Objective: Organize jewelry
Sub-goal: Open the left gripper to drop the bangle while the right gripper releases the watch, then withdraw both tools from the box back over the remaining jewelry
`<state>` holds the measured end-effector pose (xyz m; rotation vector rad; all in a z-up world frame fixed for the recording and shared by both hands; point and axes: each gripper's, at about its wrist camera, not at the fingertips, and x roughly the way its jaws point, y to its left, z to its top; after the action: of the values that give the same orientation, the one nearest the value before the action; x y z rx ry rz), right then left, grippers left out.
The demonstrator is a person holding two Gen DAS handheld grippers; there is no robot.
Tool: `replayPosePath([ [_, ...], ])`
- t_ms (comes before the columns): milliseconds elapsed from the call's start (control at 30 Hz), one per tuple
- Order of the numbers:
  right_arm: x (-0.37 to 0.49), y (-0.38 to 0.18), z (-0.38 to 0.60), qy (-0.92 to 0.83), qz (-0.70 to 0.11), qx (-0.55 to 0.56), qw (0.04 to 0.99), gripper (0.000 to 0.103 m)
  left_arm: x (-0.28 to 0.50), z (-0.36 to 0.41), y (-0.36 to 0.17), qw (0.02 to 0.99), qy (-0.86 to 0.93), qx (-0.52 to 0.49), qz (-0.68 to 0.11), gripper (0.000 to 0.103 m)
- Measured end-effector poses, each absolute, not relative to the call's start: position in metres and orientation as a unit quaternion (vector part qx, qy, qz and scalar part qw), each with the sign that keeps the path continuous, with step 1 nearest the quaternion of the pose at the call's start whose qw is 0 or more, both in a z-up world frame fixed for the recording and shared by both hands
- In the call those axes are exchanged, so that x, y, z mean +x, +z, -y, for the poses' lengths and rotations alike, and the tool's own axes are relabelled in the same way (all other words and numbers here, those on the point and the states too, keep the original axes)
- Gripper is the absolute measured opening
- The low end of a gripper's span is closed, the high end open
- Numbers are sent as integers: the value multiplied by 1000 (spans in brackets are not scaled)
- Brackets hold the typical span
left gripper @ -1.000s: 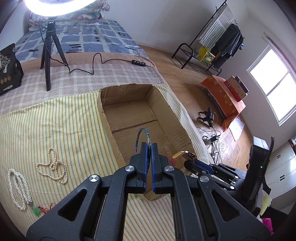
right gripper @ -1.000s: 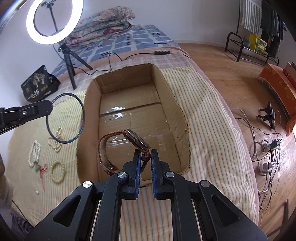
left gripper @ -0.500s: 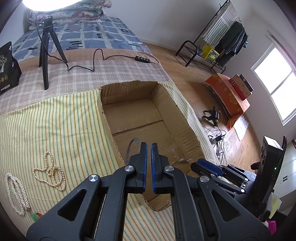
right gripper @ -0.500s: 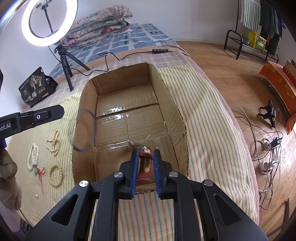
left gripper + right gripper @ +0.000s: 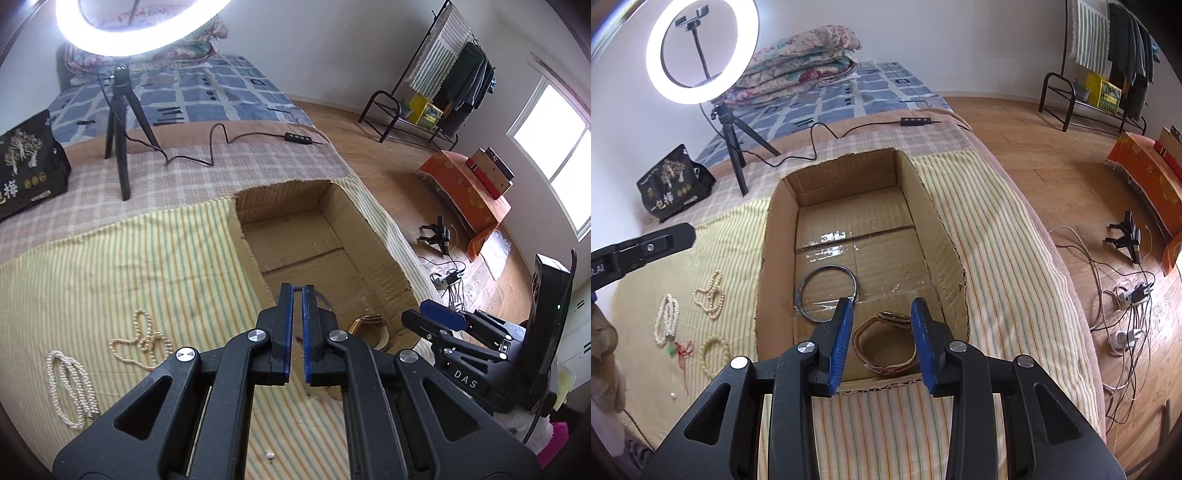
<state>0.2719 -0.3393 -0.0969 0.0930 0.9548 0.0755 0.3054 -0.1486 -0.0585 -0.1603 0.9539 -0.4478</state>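
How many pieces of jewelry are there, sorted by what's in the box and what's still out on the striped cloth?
In the cardboard box: 2, the dark ring bangle and the brown-strap watch.
On the striped cloth: 3, the white pearl strand, the cream bead strand and the cream bead bracelet.
Total: 5.

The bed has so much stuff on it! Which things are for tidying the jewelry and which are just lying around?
For the job: box, watch, hoop, pearl strings, bead bracelet, red-cord charm, loose bead.

Just lying about: ring light, its cable, black bag, folded quilts, clothes rack, floor wires.
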Motion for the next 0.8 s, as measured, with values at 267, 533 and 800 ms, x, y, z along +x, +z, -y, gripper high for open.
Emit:
replayPosePath([
  [267, 270, -86, 321, 52, -444, 30, 894, 42, 291, 109, -41, 882, -178, -58, -432, 42],
  [533, 266, -76, 286, 91, -423, 13, 901, 54, 272, 53, -25, 905, -127, -46, -404, 54],
  [800, 258, -75, 247, 133, -405, -27, 904, 55, 258, -13, -28, 911, -86, -55, -400, 54],
])
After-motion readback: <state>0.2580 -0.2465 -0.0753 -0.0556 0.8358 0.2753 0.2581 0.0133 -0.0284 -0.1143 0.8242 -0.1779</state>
